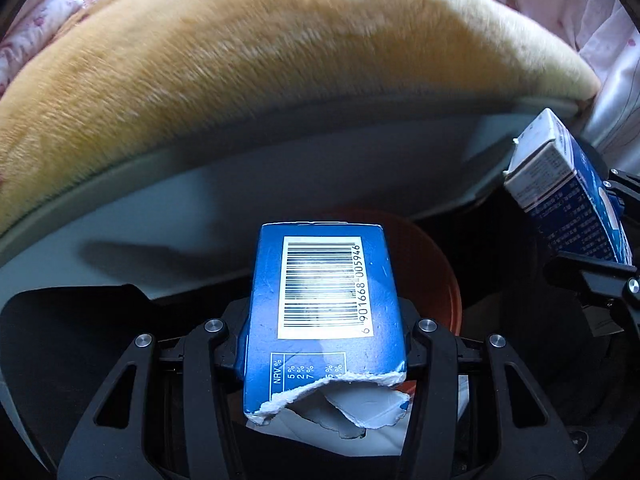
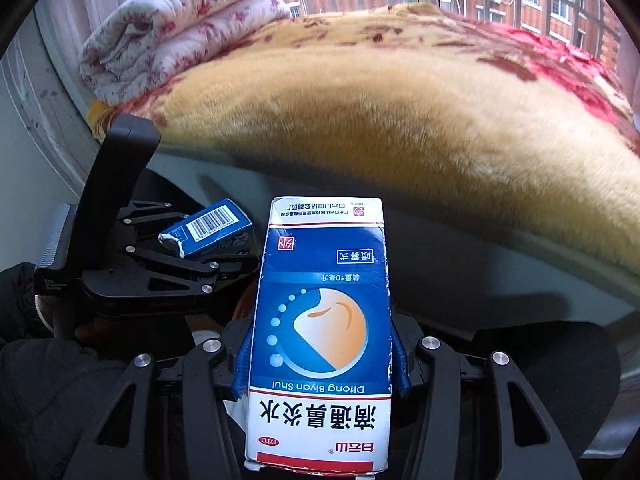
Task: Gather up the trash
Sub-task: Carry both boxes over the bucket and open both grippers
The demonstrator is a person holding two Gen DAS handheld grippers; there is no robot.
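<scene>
Cartons fill both grippers. The left gripper (image 1: 324,344) is clamped on a torn blue box (image 1: 324,308), its barcode face up and its ripped end toward the camera; the pads press the box's two long sides, so it lies along the fingers and cannot swing. The right gripper (image 2: 322,356) holds a blue-and-white medicine box (image 2: 320,336) in the same way, jaws narrowed onto its long sides, with the printed front upward and the text reading upside down from this camera.

Both tools point steeply down, side by side, toward the dark space between the person and the pale bed frame (image 1: 200,208). Below the torn box a round reddish-brown container (image 1: 432,276) shows, with something dark around it; I judge this to be the bin, though its rim is mostly hidden. Holding each box lengthwise and nose-down suits a drop: once the jaws widen, the box should slide straight off.

On the far side lies the bed with a tan plush blanket (image 2: 380,120), and a folded floral quilt (image 2: 180,24) sits at its far left. A dark sleeve (image 2: 44,380) shows at near left, behind the left tool.

By my reckoning both pieces of trash are collected and only the release remains. The torn box's loose flap could catch on a pad.
</scene>
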